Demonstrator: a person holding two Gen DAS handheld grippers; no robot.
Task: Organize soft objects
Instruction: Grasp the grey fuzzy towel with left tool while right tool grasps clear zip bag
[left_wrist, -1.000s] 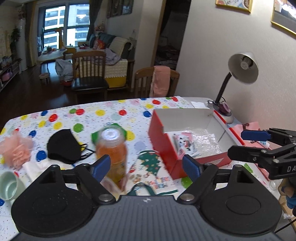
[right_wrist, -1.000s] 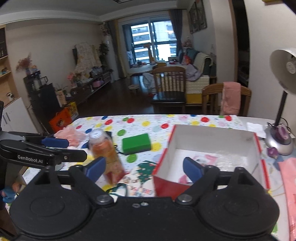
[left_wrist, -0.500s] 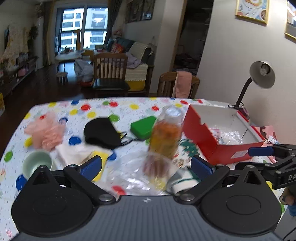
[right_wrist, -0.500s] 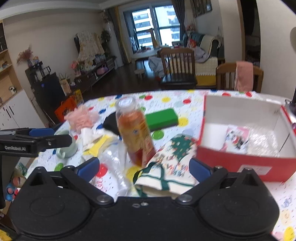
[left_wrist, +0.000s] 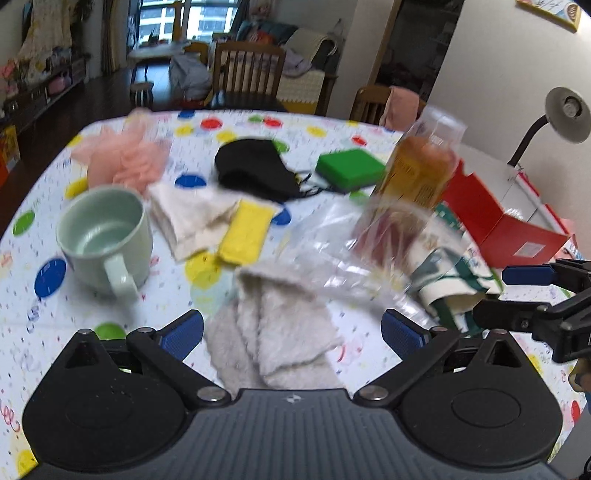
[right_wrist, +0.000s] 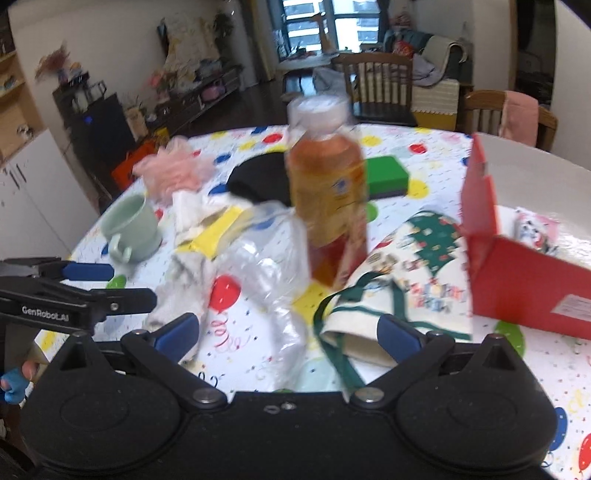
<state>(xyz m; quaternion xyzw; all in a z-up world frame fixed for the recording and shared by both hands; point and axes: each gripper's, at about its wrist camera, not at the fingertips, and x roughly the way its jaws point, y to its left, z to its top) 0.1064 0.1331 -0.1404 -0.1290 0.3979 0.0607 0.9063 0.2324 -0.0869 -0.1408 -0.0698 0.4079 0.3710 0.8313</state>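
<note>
A crumpled grey-white towel (left_wrist: 273, 328) lies on the dotted tablecloth (left_wrist: 48, 273), directly between the spread fingers of the left gripper (left_wrist: 291, 332), whose claw is released and empty. At 11 o'clock from that towel sit a second pale cloth (left_wrist: 188, 218) and a yellow cloth (left_wrist: 245, 230) touching it; farther at 11 o'clock is a pink mesh puff (left_wrist: 125, 158), and at 12 o'clock a black face mask (left_wrist: 258, 170) with a green sponge (left_wrist: 349, 170) just beside it. A clear plastic bag (left_wrist: 343, 251) spreads at 1 o'clock, reaching the foot of an upright bottle of orange drink (left_wrist: 421, 173). A pale green mug (left_wrist: 107, 236) stands at 10 o'clock.

In the right wrist view, the right gripper (right_wrist: 288, 332) is also released, holding nothing; between its fingers lie the plastic bag and the open mouth of a Christmas-print tote bag (right_wrist: 402, 266) with green straps. The red box (right_wrist: 517, 273) stands open at 2 o'clock from the tote, close beside it, with a small printed packet (right_wrist: 533, 230) inside. The left gripper shows at 9 o'clock.
</note>
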